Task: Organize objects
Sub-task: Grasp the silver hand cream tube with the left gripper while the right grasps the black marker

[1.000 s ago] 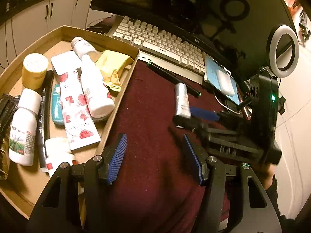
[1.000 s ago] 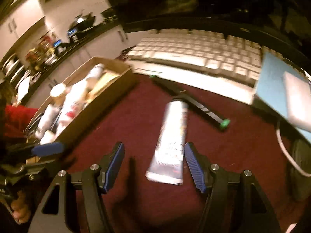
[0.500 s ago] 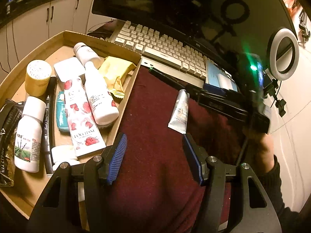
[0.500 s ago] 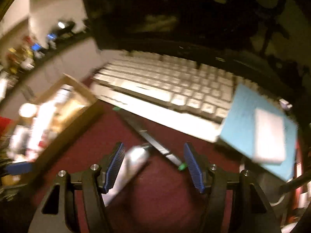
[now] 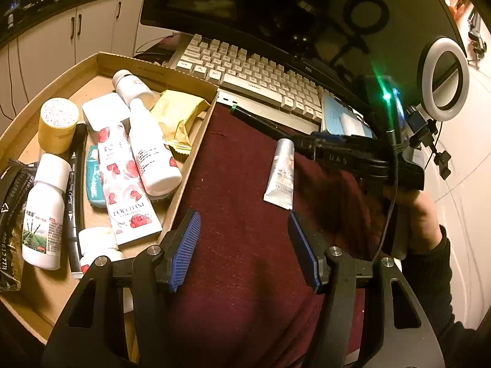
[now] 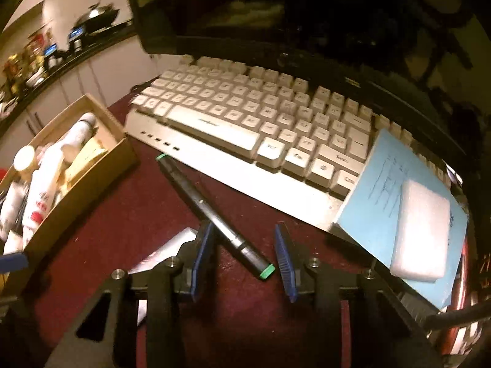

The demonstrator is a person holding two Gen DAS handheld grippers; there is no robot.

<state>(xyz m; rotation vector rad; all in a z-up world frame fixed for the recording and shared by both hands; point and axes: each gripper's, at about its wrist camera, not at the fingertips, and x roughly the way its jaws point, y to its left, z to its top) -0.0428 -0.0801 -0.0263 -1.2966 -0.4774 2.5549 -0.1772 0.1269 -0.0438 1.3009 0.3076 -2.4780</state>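
A cardboard tray [image 5: 196, 153] holds several bottles, tubes and packets; it also shows in the right wrist view [image 6: 92, 171]. A silver cream tube [image 5: 280, 173] lies on the dark red cloth [image 5: 239, 245], partly visible left of my right gripper [image 6: 165, 251]. A black marker with green ends [image 6: 211, 211] lies in front of the keyboard, its near end between my right gripper's blue pads. My right gripper [image 6: 244, 262] is open around that end, not touching. My left gripper [image 5: 244, 245] is open and empty over the cloth, short of the tube.
A white keyboard [image 6: 254, 116] and a dark monitor [image 6: 307, 15] stand behind the cloth. A blue notepad with a white eraser-like block [image 6: 417, 227] lies at the right. A ring light [image 5: 443, 79] stands at the far right.
My right gripper has left the silver tube, swung right and come over the marker's near end. The tube now lies free on the cloth. My left gripper has barely moved.
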